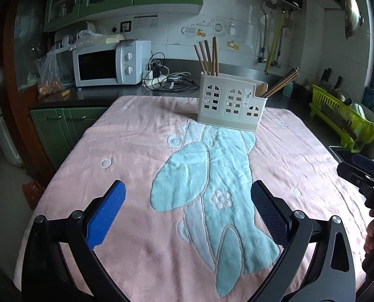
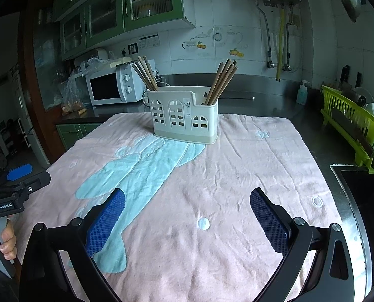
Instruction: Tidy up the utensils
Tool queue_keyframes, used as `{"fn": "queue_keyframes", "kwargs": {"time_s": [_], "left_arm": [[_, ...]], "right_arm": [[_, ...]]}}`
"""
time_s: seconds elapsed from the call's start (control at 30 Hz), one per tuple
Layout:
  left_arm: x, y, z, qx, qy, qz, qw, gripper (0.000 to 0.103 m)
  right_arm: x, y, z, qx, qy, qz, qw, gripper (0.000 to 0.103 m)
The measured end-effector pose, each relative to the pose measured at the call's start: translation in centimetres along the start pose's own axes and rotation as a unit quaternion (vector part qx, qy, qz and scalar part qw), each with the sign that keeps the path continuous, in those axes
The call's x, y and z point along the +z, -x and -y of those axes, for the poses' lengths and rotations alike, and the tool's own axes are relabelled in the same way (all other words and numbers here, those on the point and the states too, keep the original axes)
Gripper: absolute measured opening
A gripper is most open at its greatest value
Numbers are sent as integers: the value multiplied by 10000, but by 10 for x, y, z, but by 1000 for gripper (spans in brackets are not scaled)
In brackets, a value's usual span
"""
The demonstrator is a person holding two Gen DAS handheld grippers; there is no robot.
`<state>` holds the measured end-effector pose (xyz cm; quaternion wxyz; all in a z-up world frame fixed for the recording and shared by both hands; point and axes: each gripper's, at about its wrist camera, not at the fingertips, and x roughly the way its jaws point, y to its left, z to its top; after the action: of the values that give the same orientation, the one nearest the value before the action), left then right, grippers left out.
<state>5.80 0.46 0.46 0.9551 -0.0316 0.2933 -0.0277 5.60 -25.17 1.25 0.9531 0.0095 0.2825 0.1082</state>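
On the counter, far left: a white microwave [image 1: 111,63] stands against the tiled wall, with a tangle of cables [image 1: 169,80] just beside it.
Left gripper [image 1: 188,211]: jaws spread wide, nothing between the blue pads [image 1: 106,216]; it hangs over the near part of the towel. In the right wrist view its body shows at the left edge, with a hand [image 2: 8,244] wrapped round the handle.
Towel [image 1: 126,151]: pink, with a pale blue figure stitched down the middle, spread flat over the worktop.
Utensil holder [image 2: 184,114]: cream plastic with window-shaped cut-outs, upright at the far edge of the towel, well apart from both grippers.
Chopsticks, left compartment [image 2: 146,73]: a wooden bunch, leaning left.
Chopsticks, right compartment [image 2: 222,80]: a second wooden bunch, leaning right.
Right gripper [image 2: 187,211]: likewise wide apart and empty, over the near right part of the towel.
Far right: a lime-green dish rack [image 2: 355,125] on the steel counter, beyond the towel's edge.
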Motion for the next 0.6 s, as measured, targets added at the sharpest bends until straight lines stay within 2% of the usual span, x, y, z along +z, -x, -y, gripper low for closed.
{"fn": "queue_keyframes", "kwargs": {"time_s": [0.6], "left_arm": [[-3,-9,4,-41,51,-151,9999,98]], "right_arm": [[-1,-7,-2,25,6,-95,10000,96]]}}
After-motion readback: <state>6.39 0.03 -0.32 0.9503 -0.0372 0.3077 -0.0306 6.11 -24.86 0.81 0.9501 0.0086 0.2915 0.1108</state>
